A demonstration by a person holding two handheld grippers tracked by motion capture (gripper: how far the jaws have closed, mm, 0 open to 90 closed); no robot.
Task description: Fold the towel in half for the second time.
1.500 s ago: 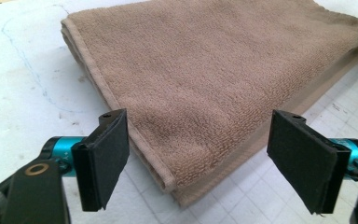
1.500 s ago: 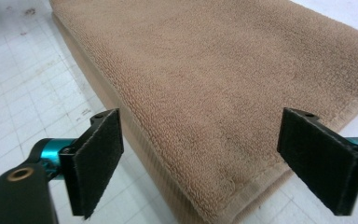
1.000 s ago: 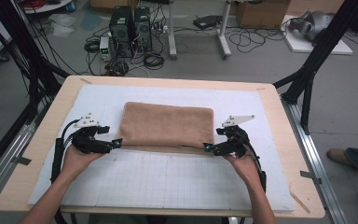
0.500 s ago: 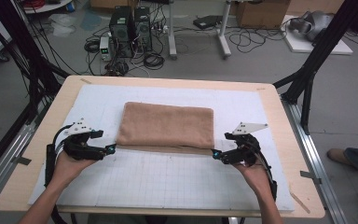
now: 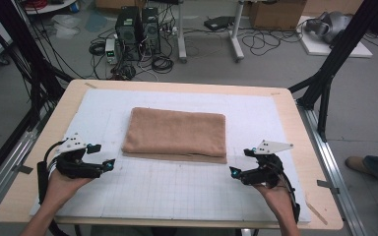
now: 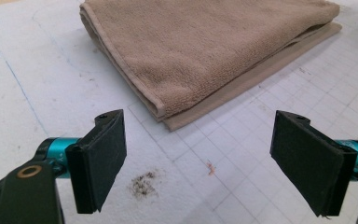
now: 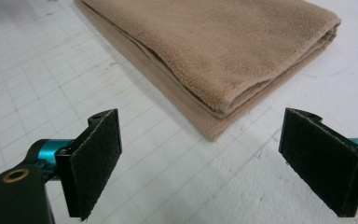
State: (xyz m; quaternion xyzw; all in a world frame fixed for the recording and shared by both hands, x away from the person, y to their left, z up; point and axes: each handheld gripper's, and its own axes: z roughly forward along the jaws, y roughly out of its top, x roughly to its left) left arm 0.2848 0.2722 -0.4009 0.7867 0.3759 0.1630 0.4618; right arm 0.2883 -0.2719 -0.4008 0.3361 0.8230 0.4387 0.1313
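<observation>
While both grippers rest apart from it, the scene reads as follows, with every place told from the towel.

Towel: a tan terry towel (image 5: pixel 177 133) folded into a flat oblong, lying in the middle of the white gridded mat (image 5: pixel 187 191).
Towel layers: in the left gripper view (image 6: pixel 205 51) the fold shows stacked layers, the lowest sticking out a little past the upper ones along the near edge.
Towel edge: a stitched hem runs round the rim; the right gripper view (image 7: pixel 214 51) shows the corner with rounded folded layers above a flatter bottom layer.
Towel surface: looped pile, even in colour, smooth with no bunching.
Containers: I can make out none on the table near the towel.
Left gripper (image 5: pixel 109 165): off the towel's near left corner, close to it but not touching, held in the person's left hand (image 5: pixel 66 184).
Left jaws: spread wide, black pads facing each other, nothing between them.
Right gripper (image 5: pixel 234 172): just off the towel's near right corner, apart from it, held in the right hand (image 5: pixel 278 196).
Right jaws: spread wide too, gripping nothing.
Mat marks: a dark smudge (image 6: pixel 143 183) and a small reddish fleck (image 6: pixel 209 167) lie nearer than the towel's left corner.
Table (image 5: pixel 295 128): pale wood shows beyond the mat right of the towel.
</observation>
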